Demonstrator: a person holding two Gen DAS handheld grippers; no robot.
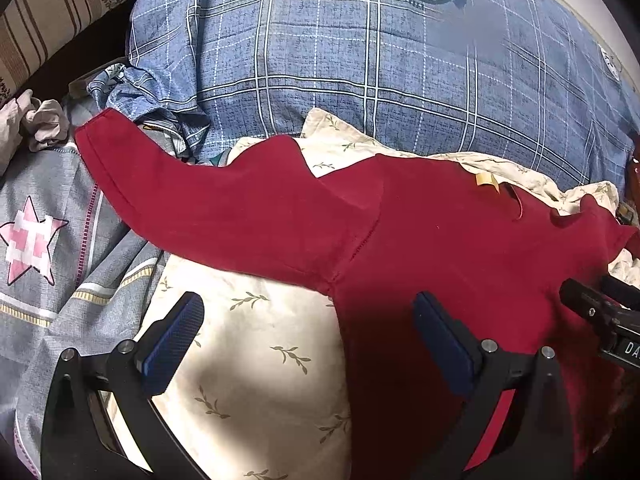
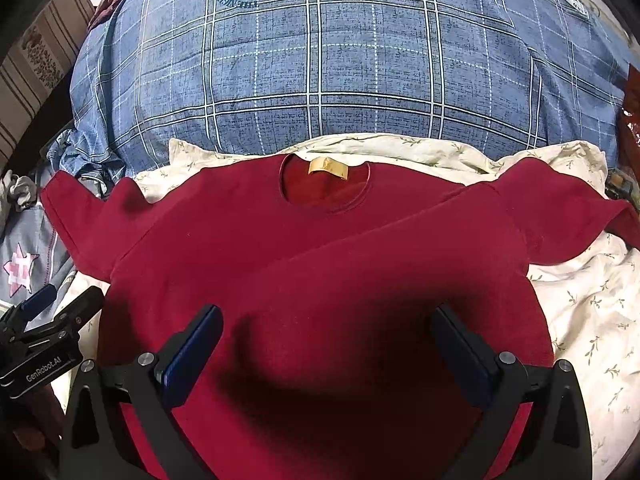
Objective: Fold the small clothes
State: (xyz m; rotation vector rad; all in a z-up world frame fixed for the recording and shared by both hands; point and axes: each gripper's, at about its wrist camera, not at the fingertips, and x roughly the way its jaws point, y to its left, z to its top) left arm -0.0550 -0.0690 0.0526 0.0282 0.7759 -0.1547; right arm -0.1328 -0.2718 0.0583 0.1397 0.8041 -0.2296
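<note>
A small dark red long-sleeved shirt (image 2: 320, 248) lies flat on a cream leaf-print cloth (image 2: 592, 312), collar with a tan label (image 2: 328, 168) at the far side. Its left sleeve (image 1: 192, 200) stretches out to the left; its right sleeve (image 2: 560, 208) spreads to the right. My left gripper (image 1: 308, 320) is open and empty, hovering over the shirt's left side edge below the armpit. My right gripper (image 2: 328, 336) is open and empty above the shirt's lower body. The left gripper also shows at the left edge of the right wrist view (image 2: 52, 312).
A big blue plaid quilt (image 2: 344, 72) bulges just behind the shirt. A grey sheet with a pink star (image 1: 32, 236) lies to the left, with a crumpled pale cloth (image 1: 40, 124) and a striped cushion (image 1: 52, 8) beyond it.
</note>
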